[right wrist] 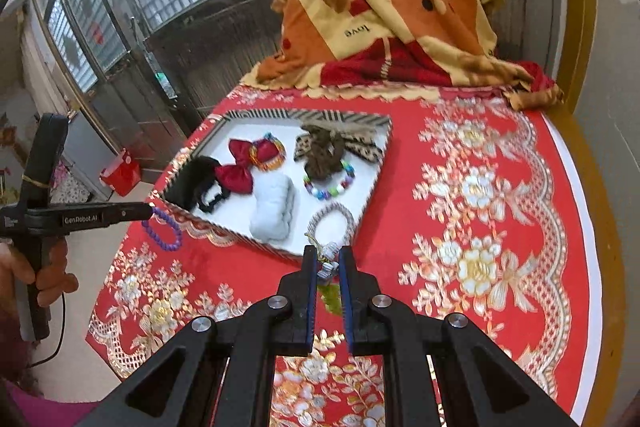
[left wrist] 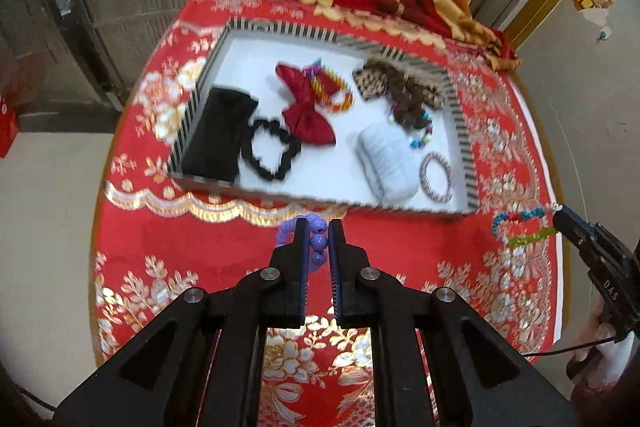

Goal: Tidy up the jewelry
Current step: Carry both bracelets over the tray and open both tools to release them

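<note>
A striped-rim white tray sits on the red table. It holds a black pouch, black scrunchie, red bow, orange bangle, brown scrunchie, white scrunchie and silver bangle. My left gripper is shut on a purple bead bracelet, just in front of the tray's near rim. My right gripper is shut on a multicolored bead bracelet, by the tray's near right corner.
A red and gold embroidered cloth covers the round table. An orange patterned blanket is heaped at the far edge behind the tray. A metal grille door stands to the left.
</note>
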{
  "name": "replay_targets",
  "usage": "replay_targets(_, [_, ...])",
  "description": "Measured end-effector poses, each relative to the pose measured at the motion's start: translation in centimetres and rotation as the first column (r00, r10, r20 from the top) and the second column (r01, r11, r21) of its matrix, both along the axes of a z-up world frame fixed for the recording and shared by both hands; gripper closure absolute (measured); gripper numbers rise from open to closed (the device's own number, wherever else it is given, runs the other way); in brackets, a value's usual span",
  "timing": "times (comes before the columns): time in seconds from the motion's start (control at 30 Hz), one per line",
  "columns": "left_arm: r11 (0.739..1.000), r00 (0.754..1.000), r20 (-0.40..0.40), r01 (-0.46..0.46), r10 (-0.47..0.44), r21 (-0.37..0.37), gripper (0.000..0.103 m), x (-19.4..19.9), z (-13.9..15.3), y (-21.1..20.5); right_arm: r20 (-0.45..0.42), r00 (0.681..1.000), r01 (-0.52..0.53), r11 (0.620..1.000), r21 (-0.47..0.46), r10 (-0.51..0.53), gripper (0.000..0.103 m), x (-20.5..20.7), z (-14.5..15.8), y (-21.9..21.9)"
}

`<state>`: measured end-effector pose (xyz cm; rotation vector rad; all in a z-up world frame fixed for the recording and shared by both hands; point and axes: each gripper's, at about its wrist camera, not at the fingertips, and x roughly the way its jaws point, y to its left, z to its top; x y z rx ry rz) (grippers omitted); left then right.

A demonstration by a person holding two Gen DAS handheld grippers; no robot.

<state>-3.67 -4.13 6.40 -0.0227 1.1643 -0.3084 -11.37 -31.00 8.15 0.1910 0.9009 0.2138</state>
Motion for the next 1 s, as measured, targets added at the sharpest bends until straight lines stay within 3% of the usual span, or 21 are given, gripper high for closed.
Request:
replay_targets(0.27, [1.000, 0.999, 0.041, 0.021, -0.020, -0.016, 0.095, 2.3, 1.9, -1.2, 0.033, 0.999, -0.028, 1.000, 0.005, 0.028, 0.093, 2.6, 1.8, 1.6])
replay_targets(0.5, [0.999, 0.999, 0.028, 0.037, -0.036, -0.032, 0.095, 4.8, 1.1, -3.5, 0.043, 0.997, -0.060, 0.998, -0.001, 0.060, 0.093, 5.7, 2.5, 3.8])
replay_targets(0.67, [0.999, 1.000, -0.001, 0.019, -0.019, -0.032, 0.095, 6.5, -1.2, -3.7, 0.038, 0.996, -0.083, 0.997, -0.005, 0.083, 0.093, 8.6, 2.5, 5.4])
replay_targets(0.87, [0.999, 0.996, -0.085, -0.037, 0.038, 0.019, 0.095, 7.6, -5.7, -1.6, 0.029, 0.992, -0.126, 0.992, 0.013, 0.125, 0.093, 12.8, 2.3, 7.9])
replay_targets(1.0, [0.998, 0.992, -0.108, -0.063, 0.065, 0.026, 0.095, 7.7, -7.0, -0.3, 0.018, 0.986, -0.168, 0.985, 0.026, 0.168, 0.093, 16.6, 1.7, 10.2])
